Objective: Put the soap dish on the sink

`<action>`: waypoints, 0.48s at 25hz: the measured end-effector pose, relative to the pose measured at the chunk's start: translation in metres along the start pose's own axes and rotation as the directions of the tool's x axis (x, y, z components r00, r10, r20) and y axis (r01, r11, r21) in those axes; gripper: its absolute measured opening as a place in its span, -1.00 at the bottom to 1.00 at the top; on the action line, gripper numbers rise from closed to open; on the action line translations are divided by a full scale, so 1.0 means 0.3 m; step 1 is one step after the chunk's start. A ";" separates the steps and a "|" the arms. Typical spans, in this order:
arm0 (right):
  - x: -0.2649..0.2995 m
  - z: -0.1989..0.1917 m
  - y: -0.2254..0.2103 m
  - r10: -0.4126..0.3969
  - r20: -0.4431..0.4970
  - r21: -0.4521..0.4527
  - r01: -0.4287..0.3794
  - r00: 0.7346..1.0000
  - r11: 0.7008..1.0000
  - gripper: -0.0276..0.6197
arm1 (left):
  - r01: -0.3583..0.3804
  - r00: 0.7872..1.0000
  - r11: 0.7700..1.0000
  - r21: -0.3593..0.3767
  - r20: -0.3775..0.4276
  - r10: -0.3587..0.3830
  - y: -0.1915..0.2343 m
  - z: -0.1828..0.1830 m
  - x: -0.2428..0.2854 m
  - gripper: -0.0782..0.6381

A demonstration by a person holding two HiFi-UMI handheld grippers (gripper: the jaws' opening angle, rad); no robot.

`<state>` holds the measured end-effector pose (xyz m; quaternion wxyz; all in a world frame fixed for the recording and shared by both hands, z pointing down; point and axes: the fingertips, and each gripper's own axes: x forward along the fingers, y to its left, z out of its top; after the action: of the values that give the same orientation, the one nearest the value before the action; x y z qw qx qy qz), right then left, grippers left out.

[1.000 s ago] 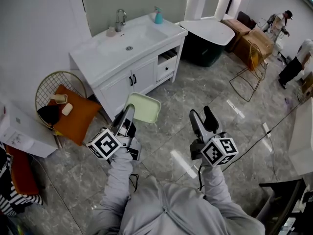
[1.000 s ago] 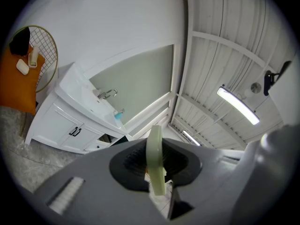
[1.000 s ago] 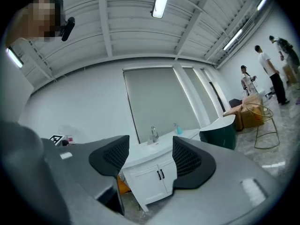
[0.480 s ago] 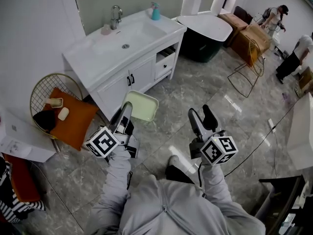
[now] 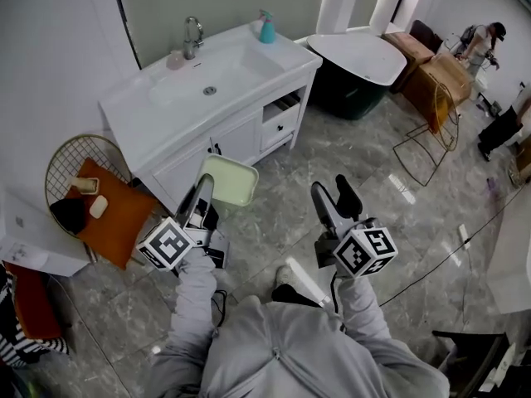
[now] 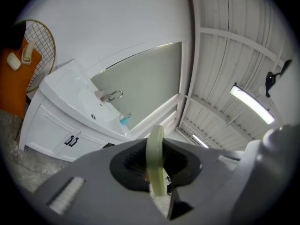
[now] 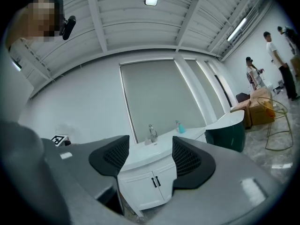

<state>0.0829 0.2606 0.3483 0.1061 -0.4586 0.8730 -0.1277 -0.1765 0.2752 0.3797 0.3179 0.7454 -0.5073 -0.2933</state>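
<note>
My left gripper (image 5: 205, 186) is shut on the rim of a pale green soap dish (image 5: 226, 180), which it holds out flat in front of the white sink cabinet. In the left gripper view the soap dish (image 6: 156, 160) shows edge-on, clamped between the black pads. The white sink (image 5: 207, 73) with a chrome tap (image 5: 192, 34) stands ahead, a little way beyond the dish. My right gripper (image 5: 331, 196) is open and empty, held level beside the left one; through its jaws the sink (image 7: 145, 154) is in sight.
A teal soap bottle (image 5: 267, 28) and a small pink item (image 5: 175, 60) stand on the sink top. A wire chair with an orange cushion (image 5: 106, 208) stands left of the cabinet. A dark tub (image 5: 358, 69), a gold wire chair (image 5: 433, 120) and people are at the right.
Both grippers have travelled forward toward the sink cabinet, the green dish still in the left one. The cabinet now sits closer and more central in the head view.
</note>
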 end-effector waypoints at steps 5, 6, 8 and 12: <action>0.136 0.066 -0.171 0.038 0.001 0.014 -0.038 0.999 0.999 -0.06 | -0.026 0.999 0.999 0.020 0.031 0.025 -0.013 -0.004 0.201 -0.50; 0.155 0.078 -0.205 0.041 0.004 0.019 -0.041 0.999 0.999 -0.06 | -0.029 0.999 0.999 0.027 0.032 0.029 -0.018 -0.008 0.239 -0.50; 0.182 0.099 -0.273 0.044 0.005 0.025 -0.044 0.999 0.999 -0.06 | -0.031 0.999 0.999 0.035 0.036 0.030 -0.033 -0.020 0.313 -0.51; 0.221 0.139 -0.397 0.047 0.006 0.032 -0.047 0.999 0.998 -0.06 | -0.005 0.998 1.000 0.030 0.055 0.003 -0.083 -0.039 0.441 -0.52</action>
<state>0.1508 0.1354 0.3425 0.1185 -0.4366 0.8811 -0.1378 -0.1119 0.1594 0.3528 0.2929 0.7406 -0.5219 -0.3054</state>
